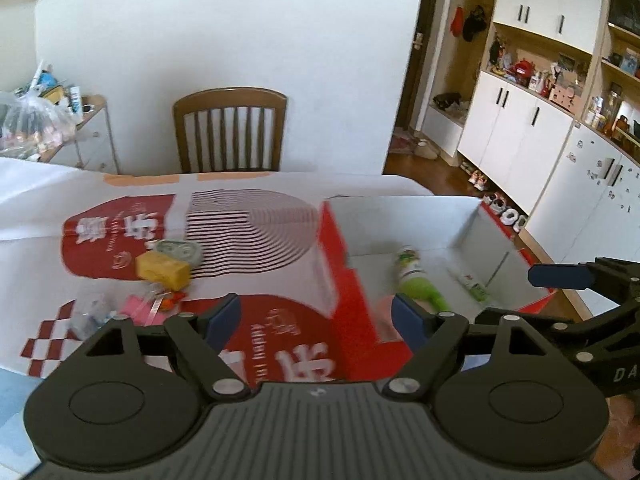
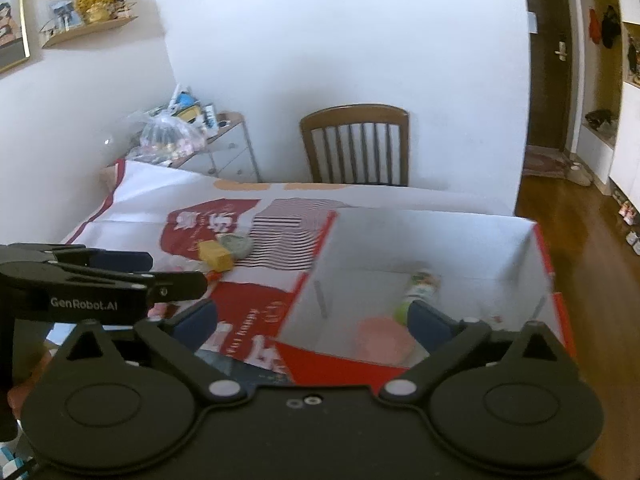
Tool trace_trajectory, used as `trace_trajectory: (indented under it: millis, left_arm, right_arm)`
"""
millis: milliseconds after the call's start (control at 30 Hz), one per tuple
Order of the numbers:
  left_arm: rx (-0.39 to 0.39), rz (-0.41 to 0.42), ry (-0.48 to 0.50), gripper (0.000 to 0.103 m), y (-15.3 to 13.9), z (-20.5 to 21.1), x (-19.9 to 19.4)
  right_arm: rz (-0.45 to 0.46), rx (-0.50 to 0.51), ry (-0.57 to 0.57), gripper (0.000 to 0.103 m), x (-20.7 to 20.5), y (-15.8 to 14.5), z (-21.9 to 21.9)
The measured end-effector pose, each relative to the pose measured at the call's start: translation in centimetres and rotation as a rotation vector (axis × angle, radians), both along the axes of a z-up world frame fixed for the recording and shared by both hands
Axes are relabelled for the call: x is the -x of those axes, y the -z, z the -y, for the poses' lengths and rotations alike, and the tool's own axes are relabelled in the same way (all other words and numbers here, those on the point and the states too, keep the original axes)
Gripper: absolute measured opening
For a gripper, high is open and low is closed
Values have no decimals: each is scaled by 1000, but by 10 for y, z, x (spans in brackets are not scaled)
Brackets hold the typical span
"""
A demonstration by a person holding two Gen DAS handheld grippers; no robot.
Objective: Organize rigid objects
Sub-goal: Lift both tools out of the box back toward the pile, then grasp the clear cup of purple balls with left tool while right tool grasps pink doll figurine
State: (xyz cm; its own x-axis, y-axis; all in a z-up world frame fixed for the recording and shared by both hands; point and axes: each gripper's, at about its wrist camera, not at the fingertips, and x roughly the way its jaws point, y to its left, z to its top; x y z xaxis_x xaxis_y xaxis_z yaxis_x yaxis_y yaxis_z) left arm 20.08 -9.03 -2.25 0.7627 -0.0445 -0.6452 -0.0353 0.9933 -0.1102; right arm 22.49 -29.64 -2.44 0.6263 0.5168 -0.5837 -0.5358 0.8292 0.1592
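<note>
- Left gripper [image 1: 316, 318]: jaws spread wide with nothing between the blue pads, held above the near edge of the table over the patterned sheet [image 1: 256, 224]. It appears poised between the loose items on its left and the box on its right — a plausible waiting position for the next pick.
- Right gripper [image 2: 312, 320]: jaws likewise wide apart and empty, raised over the near wall of the box [image 2: 436, 236]. Being empty above the box suggests a drop-off position, though this is only a judgement.
- Box: open-topped, red outside and white inside, standing on the right part of the table. It serves as the collecting container, so its mouth faces up and is unobstructed.
- Green-and-white bottle [image 1: 418, 276]: lies on its side on the box floor. A pink object [image 2: 384, 338], blurred, lies beside it nearer the camera, and a small packet [image 1: 476, 288] rests near the right wall.
- Items not yet sorted, grouped on the sheet to the left of the box and well apart from it: a yellow block [image 1: 162, 270] touching a round tin [image 1: 180, 250] behind it, plus small pink and clear pieces [image 1: 132, 308] nearer the camera — too blurred to identify.
- Background: a wooden chair [image 1: 230, 130] behind the table's far edge.
</note>
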Motion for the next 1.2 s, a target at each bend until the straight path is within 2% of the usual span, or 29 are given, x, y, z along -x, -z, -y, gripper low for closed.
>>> trace_trajectory:
  millis: [167, 300, 500, 667, 900, 1200]
  left_arm:
    - [-2, 10, -29, 85, 7, -54, 21]
    - [-29, -5, -87, 102, 20, -104, 41]
    - [-10, -61, -195, 102, 45, -183, 57]
    - [14, -95, -245, 102, 62, -237, 58]
    - [25, -136, -211, 102, 80, -277, 31]
    - [-3, -190, -113, 102, 99, -292, -27]
  right_arm:
    - [-65, 36, -76, 102, 14, 11, -54]
    - [-172, 114, -208, 102, 30, 31, -116]
    - [-328, 219, -306, 102, 39, 58, -203]
    - [-390, 289, -326, 102, 36, 76, -256]
    - [-409, 357, -342, 102, 26, 95, -304]
    - [-427, 407, -295, 101, -12, 111, -346]
